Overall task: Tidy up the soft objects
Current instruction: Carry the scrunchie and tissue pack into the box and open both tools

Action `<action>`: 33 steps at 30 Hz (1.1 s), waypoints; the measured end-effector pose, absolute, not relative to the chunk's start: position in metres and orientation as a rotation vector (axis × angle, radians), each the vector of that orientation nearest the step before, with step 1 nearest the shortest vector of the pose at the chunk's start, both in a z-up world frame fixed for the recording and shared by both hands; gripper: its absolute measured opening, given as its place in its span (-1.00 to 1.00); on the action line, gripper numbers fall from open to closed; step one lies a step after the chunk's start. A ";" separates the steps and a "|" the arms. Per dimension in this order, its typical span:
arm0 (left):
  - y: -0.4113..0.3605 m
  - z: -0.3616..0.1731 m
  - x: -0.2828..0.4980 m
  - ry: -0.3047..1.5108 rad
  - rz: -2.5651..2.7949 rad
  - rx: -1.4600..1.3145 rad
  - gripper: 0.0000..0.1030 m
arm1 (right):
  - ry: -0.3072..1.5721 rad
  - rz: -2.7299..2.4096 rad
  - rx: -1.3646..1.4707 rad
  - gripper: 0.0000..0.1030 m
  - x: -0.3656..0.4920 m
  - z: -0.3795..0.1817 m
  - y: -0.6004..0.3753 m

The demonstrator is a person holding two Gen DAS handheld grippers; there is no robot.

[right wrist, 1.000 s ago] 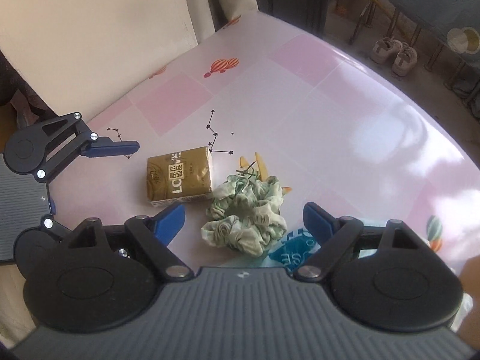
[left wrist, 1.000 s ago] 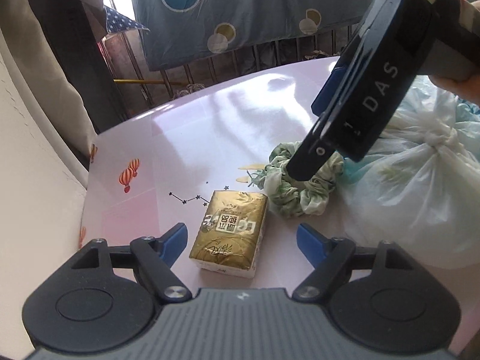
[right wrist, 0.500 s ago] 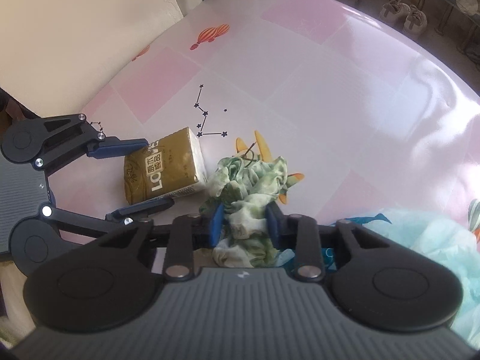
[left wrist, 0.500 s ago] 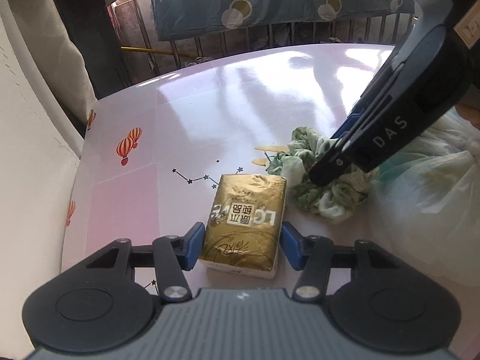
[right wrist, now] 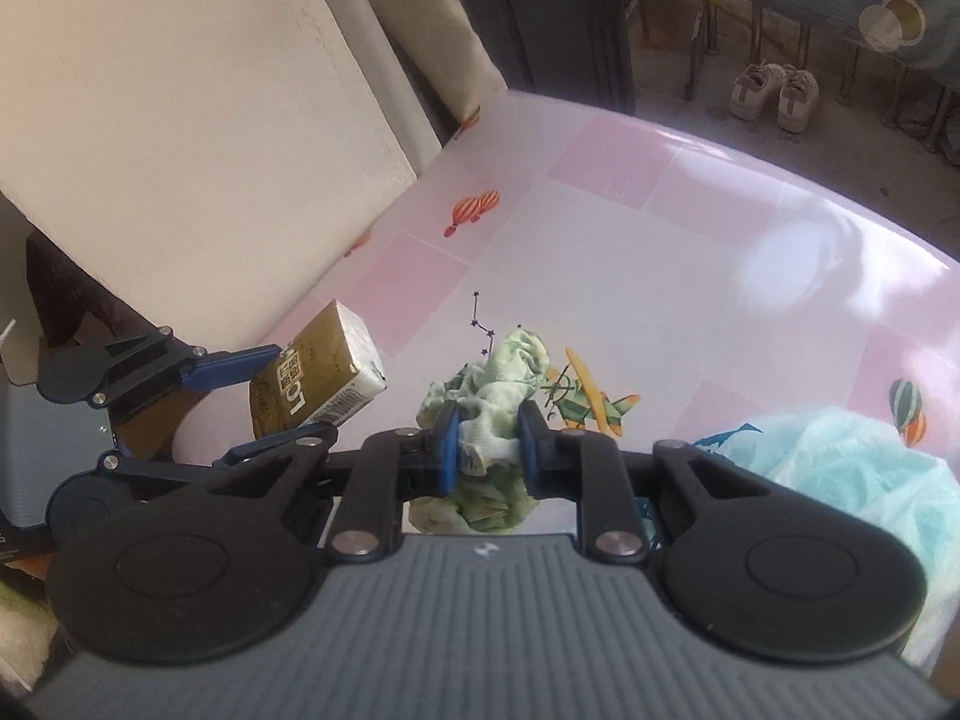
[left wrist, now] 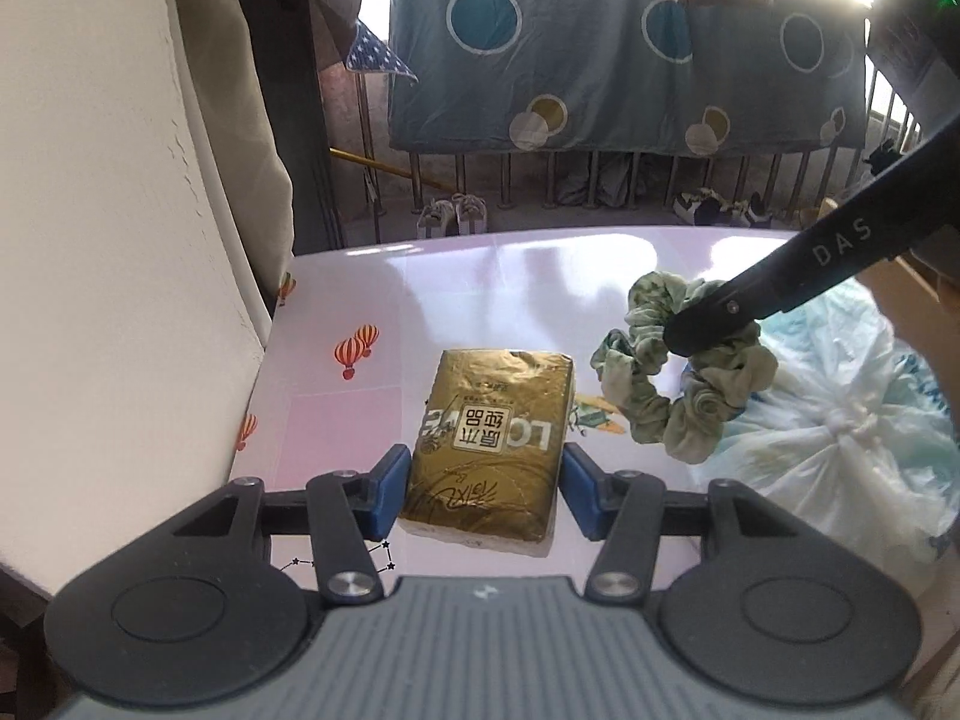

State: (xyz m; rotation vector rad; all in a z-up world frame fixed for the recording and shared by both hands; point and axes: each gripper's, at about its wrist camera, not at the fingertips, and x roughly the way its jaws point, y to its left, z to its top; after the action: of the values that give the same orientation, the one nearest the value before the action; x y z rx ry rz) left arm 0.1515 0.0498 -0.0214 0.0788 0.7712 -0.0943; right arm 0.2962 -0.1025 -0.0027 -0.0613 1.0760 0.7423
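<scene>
Both grips just closed: left gripper (left wrist: 483, 483) fingers clamped on tissue pack (left wrist: 492, 441), right gripper (right wrist: 485, 447) on scrunchie (right wrist: 501, 384). Both now lifted off tabletop (right wrist: 690, 228); ready for sorting.

A glossy pink checked table (left wrist: 480, 276) with hot-air-balloon prints (left wrist: 357, 348) abuts a cream wall (left wrist: 108, 240). Beyond the table, a blue circle-patterned sheet (left wrist: 600, 60) hangs over a metal railing (left wrist: 456, 174); pale sneakers (right wrist: 774, 90) sit beneath. Daylight, probably sun, glares off the tabletop.
</scene>
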 end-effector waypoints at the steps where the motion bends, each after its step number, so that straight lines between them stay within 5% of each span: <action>1: 0.048 -0.013 0.145 0.755 -0.098 0.073 0.06 | 1.062 0.739 -0.041 -0.64 0.290 0.007 -0.111; 15: -0.040 0.049 0.091 0.642 -0.352 0.046 0.06 | 0.874 0.442 0.337 -0.64 0.148 0.094 -0.352; 24: -0.130 0.044 0.089 0.676 -0.519 0.078 0.06 | 0.933 0.162 0.509 -0.60 0.066 0.037 -0.492; 33: -0.184 0.033 0.091 0.706 -0.567 0.144 0.06 | 1.070 0.076 0.450 -0.58 0.102 -0.034 -0.508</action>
State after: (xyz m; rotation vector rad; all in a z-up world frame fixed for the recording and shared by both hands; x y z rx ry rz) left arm 0.0906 -0.1843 0.0333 0.1443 0.7059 -0.5669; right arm 0.1024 -0.5084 -0.0342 0.4495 1.0700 0.0760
